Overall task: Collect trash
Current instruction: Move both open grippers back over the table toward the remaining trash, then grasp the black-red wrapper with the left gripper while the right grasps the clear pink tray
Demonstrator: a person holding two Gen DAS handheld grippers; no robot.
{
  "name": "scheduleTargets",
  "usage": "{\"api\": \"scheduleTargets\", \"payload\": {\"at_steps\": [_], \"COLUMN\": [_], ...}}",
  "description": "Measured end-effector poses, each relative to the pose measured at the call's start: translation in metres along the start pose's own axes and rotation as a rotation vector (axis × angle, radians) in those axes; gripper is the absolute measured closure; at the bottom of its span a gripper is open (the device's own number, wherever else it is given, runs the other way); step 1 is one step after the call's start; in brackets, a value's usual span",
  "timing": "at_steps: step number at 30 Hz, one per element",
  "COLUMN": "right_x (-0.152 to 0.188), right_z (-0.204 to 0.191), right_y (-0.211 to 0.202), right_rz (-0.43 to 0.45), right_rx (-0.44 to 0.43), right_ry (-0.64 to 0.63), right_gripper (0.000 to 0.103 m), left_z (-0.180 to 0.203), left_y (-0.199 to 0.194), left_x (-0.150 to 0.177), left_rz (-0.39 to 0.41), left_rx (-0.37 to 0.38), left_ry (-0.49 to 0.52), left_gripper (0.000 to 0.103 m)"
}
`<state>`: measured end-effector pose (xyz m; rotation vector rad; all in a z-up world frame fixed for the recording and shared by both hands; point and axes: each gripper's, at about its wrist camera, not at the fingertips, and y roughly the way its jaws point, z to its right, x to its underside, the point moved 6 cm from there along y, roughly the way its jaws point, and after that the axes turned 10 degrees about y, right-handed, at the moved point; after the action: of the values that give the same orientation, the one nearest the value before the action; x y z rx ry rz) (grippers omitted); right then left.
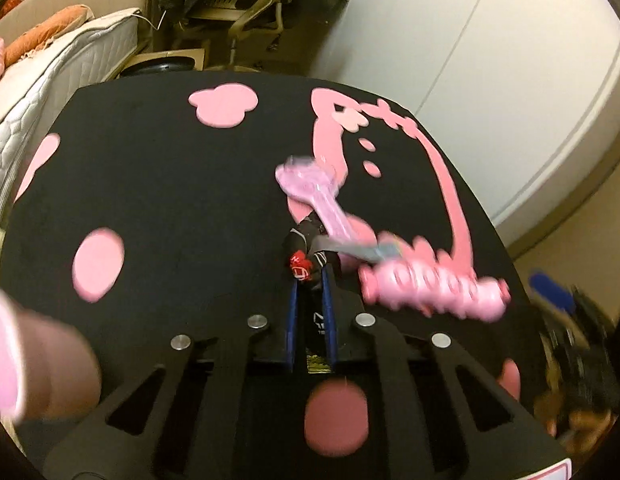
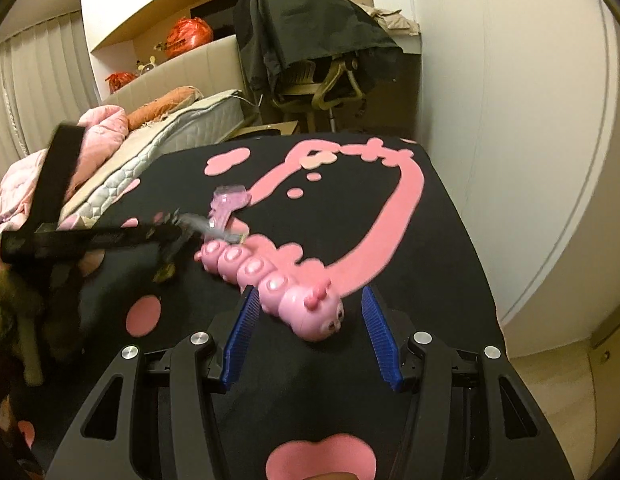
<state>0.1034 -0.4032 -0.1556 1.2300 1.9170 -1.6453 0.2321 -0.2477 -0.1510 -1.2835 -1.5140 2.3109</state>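
Left gripper (image 1: 310, 280) low over the black worktop (image 1: 169, 200) with pink patterns, blue fingers (image 1: 291, 312) pinched together on a dark crumpled wrapper (image 1: 305, 256) with a red-and-white print, roughly mid-worktop. Wrapper sticking out past the fingertips, touching or just off the surface, cannot tell which. Silvery torn piece (image 1: 350, 248) trailing from the wrapper toward the right edge, blurred. Just beyond the wrapper, toward the far edge, a translucent pink-purple plastic item (image 1: 310, 188) lying flat on the worktop; exact type unclear. Pink caterpillar toy (image 1: 430, 288) lying lengthwise just beside the wrapper on the right-edge side, tail end close to the silvery piece. Right gripper (image 2: 310, 320) near the near edge, blue fingers (image 2: 380, 332) wide apart with the caterpillar's head end (image 2: 318, 312) between them, pads not pressing on it, gaps visible both sides. In the right wrist view, left gripper body seen as a black blurred bar coming in from the left edge, wrapper at its tip beside the toy's tail. Blurred hand (image 1: 49, 360) with pink sleeve at lower left of the left wrist view. Off the worktop: mattress (image 2: 181, 136) with pink bedding beyond the left edge, chair (image 2: 326, 80) draped in a dark jacket beyond the far edge, white wall on the right.
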Motion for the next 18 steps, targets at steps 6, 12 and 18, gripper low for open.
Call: {"api": "scheduleTargets", "payload": {"at_steps": [6,12,18], "right_x": [-0.028,-0.044,-0.053], "right_z": [-0.041,-0.088,-0.114], "right_y": [0.031,0.091,0.146], "right_rz": [-0.039,-0.129,-0.201], "right_rx": [-0.054,-0.119,-0.044], "right_ry": [-0.065,-0.080,-0.139], "right_gripper": [0.053,0.053,0.053], "left_z": [0.001,-0.027,-0.054], "left_y": [-0.053,-0.077,-0.094], "left_x": [0.049,0.092,0.108], "left_rz": [-0.023,-0.080,-0.058], "left_rx": [0.011,-0.052,-0.048], "left_ry": [0.035,-0.002,-0.081], "left_gripper": [0.092,0.092,0.091]}}
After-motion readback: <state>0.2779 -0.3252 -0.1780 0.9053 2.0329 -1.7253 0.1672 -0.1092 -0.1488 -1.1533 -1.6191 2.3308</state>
